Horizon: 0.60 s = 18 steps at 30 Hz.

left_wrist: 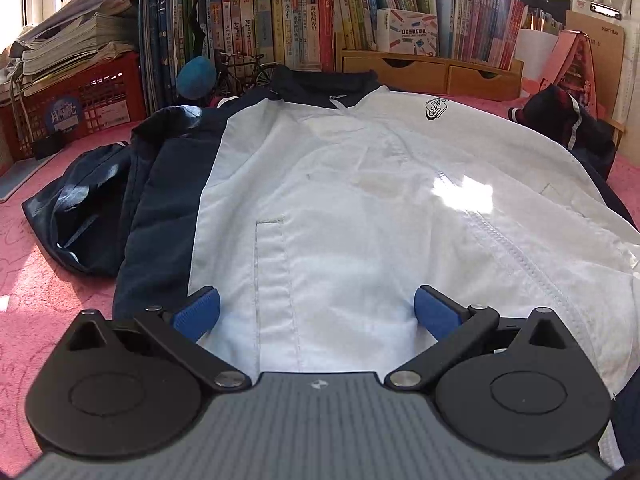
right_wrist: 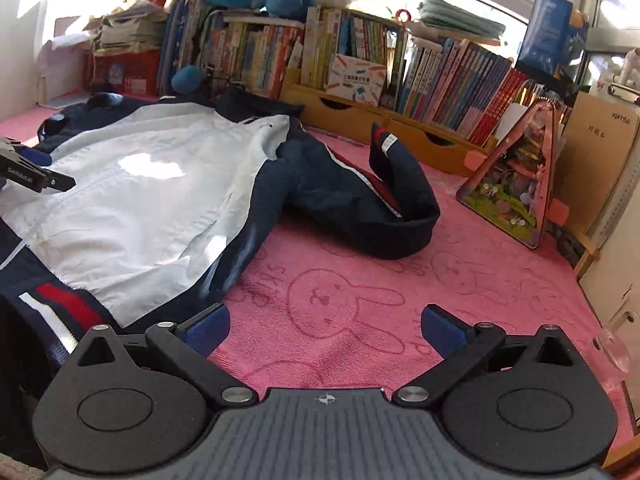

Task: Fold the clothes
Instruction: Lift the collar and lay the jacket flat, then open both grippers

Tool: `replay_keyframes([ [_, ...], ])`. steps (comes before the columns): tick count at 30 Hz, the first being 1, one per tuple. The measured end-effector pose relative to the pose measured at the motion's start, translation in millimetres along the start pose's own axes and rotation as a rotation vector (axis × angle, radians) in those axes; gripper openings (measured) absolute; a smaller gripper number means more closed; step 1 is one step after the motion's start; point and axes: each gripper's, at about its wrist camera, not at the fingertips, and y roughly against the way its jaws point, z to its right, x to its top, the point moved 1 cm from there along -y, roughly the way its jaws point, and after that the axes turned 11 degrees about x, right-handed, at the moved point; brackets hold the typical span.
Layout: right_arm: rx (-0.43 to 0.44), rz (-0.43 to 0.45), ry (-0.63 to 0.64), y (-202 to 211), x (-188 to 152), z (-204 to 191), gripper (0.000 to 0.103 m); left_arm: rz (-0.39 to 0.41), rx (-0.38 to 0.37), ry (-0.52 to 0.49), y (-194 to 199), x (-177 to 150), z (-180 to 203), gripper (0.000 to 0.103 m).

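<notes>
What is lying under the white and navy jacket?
The jacket lies on a pink towel printed with rabbits, which shows around it. Whatever is beneath the jacket's middle is covered, so I cannot tell.

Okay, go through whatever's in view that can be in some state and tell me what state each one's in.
Left gripper: open, over the white front panel.
Right gripper: open, over bare pink towel.
Jacket: spread flat, unfolded, zipper closed.
Right-view sleeve: lying out to the side, not folded in.
Wooden drawers: closed.
</notes>
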Motion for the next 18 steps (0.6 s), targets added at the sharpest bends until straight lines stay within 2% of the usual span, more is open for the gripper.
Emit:
replay_keyframes([
  [3,0.059,0.048,-0.014,14,-8,-12,0.103,-0.002,0.014,-0.017,11,0,-1,0.103],
  [7,0.327,0.109,-0.068,13,-11,-44,0.103,-0.005,0.033,-0.04,27,1,-2,0.102],
  [9,0.391,0.114,-0.003,8,-14,-70,0.103,-0.008,0.041,-0.05,35,0,-3,0.103],
  [10,0.37,0.109,0.041,4,-14,-81,0.103,-0.014,0.039,-0.048,43,-5,-9,0.103],
  [14,0.175,0.097,0.092,-11,-15,-90,0.102,-0.08,0.017,-0.04,70,-30,-35,0.103],
  [15,0.134,0.095,0.096,-14,-16,-90,0.102,-0.095,-0.01,-0.042,78,-36,-42,0.103],
  [18,0.128,0.111,-0.034,-14,-17,-65,0.103,-0.111,-0.108,-0.082,103,-53,-55,0.103],
])
